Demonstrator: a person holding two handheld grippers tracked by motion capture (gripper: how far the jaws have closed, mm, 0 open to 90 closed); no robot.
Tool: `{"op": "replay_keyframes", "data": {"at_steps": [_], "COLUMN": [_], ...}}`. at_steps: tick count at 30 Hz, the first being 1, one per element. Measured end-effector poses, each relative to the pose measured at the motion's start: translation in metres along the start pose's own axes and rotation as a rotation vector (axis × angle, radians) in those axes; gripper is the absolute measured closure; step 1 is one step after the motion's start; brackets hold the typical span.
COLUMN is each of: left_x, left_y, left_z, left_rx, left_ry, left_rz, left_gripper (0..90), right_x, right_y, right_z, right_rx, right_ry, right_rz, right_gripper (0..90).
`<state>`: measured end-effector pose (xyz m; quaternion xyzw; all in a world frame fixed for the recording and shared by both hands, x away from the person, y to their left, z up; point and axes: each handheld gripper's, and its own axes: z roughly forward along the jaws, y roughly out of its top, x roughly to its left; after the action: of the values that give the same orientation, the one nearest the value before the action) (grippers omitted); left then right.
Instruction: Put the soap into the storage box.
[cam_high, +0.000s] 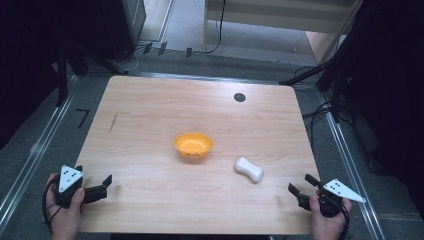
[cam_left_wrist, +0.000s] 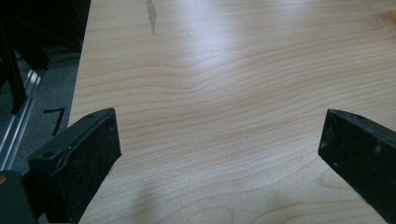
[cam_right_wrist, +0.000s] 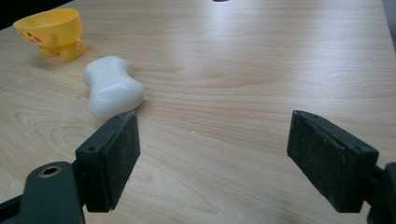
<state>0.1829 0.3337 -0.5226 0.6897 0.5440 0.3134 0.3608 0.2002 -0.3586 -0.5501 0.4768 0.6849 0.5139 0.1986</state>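
Both tongs agape | white bone-shaped piece (cam_right_wrist: 112, 87) beside right tongs (cam_right_wrist: 212, 161)

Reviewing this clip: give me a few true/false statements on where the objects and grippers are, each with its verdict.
1. The yellow bowl sits near the middle of the table. True.
2. The white bone-shaped object lies inside the bowl. False: it lies on the table, apart from the bowl, toward the right gripper.
3. Both grippers are open and hold nothing. True.
4. The left gripper is touching the bowl. False: it is near the table's front left corner, well clear of the bowl.
5. A dark round spot marks the table's far side. True.
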Motion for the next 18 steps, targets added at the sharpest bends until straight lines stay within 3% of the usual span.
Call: {"op": "replay_keyframes", "data": {"at_steps": [9, 11, 16, 17, 18], "left_x": [0.0, 0.001, 0.0, 0.0, 0.0], "left_y": [-0.001, -0.001, -0.001, -0.001, -0.001], "left_z": [-0.002, -0.002, -0.001, -0.001, -0.001], "left_rx": [-0.008, -0.003, -0.002, -0.002, -0.003], "left_ry": [-0.007, -0.007, 0.0, 0.0, 0.0], "left_rz": [-0.002, -0.002, 0.003, 0.003, 0.003], "left_gripper": [0.0, 0.0, 0.0, 0.0, 0.0], "right_x": [0.002, 0.005, 0.014, 0.014, 0.017], "right_y": [0.002, 0.003, 0.015, 0.015, 0.022], "right_z": [0.004, 0.007, 0.019, 0.019, 0.024], "right_rx": [0.022, 0.052, 0.174, 0.174, 0.223], "right_ry": [-0.005, 0.009, -0.011, -0.011, -0.004], "right_rz": [-0.02, -0.035, -0.15, -0.15, -0.182], "right_gripper": [20.2, 20.6, 24.5, 24.5, 23.7]}}
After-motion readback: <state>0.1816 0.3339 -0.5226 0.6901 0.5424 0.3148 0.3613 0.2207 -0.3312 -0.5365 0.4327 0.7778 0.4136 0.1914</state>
